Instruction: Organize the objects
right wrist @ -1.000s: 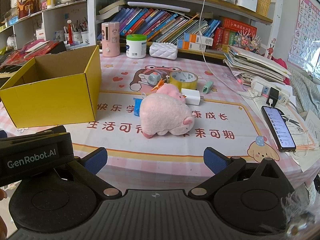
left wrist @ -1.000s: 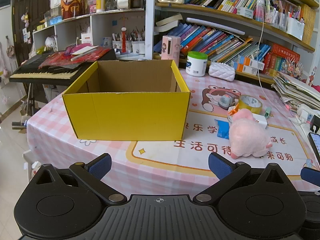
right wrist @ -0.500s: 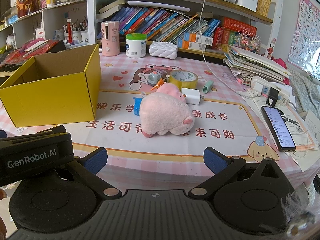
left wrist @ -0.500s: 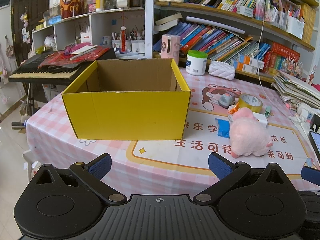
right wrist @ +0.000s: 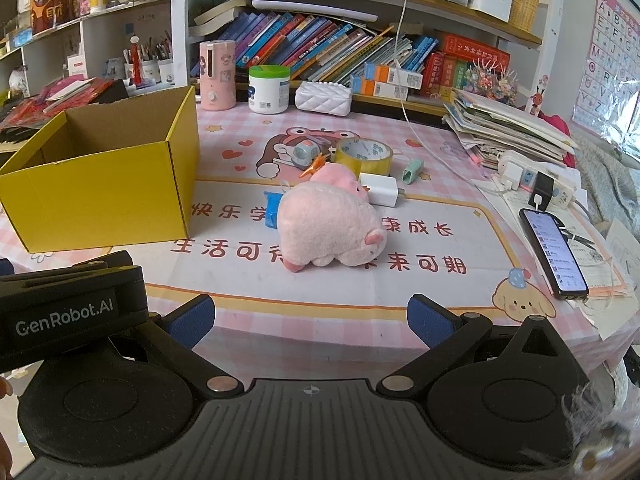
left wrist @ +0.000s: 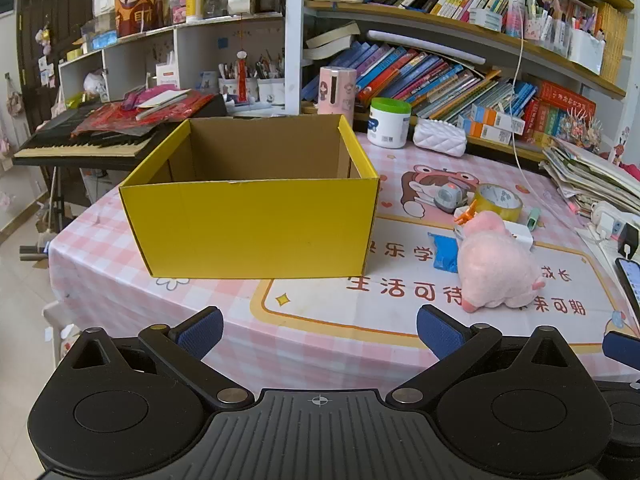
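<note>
1. yellow box (left wrist: 252, 228), nothing visible inside, left of the pink plush pig (right wrist: 330, 224).
2. both claws, left gripper (left wrist: 318, 326) and right gripper (right wrist: 310, 318), spread apart, holding nothing.
3. we should pinch the pig's body centrally.

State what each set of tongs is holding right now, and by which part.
Nothing is held. The left tongs and the right tongs are both open and empty, short of the pink plush pig and the yellow box on the table.

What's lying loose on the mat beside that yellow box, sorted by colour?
Pink: 1, plush pig
Yellow: 1, tape roll
White: 1, charger
Blue: 1, packet
Green: 1, small case
Orange: 1, clip
Grey: 1, round gadget
Total: 7
</note>
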